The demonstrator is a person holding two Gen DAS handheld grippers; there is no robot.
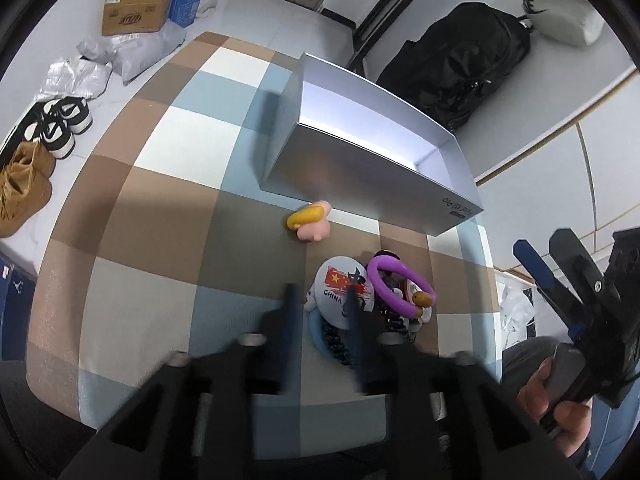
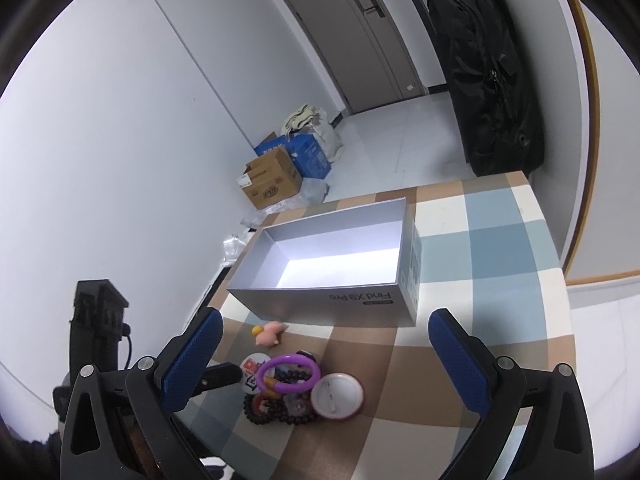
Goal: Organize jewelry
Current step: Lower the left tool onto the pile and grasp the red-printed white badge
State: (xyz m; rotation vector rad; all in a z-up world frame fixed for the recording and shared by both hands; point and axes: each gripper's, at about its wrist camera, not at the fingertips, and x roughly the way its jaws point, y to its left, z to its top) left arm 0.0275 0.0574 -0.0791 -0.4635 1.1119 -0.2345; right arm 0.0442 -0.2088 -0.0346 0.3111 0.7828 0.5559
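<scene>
We see left tongs [image 1: 320,300] part spread over jewelry pile [image 1: 376,300], pinching nothing; right tongs [image 2: 326,344] spread wide, bare, hanging above surface [image 2: 480,240]

Pile on near part of surface, apart from open box [image 2: 320,276]; pink toy [image 2: 269,333] between the two

Risks, as we judge:
- purple ring [image 2: 288,374] tangled with dark bead strand [image 2: 276,408]: lifting one may drag other
- round badge [image 1: 340,292] flat, smooth: tongs may slip off
- pile near surface edge: nudge may push pieces off
</scene>
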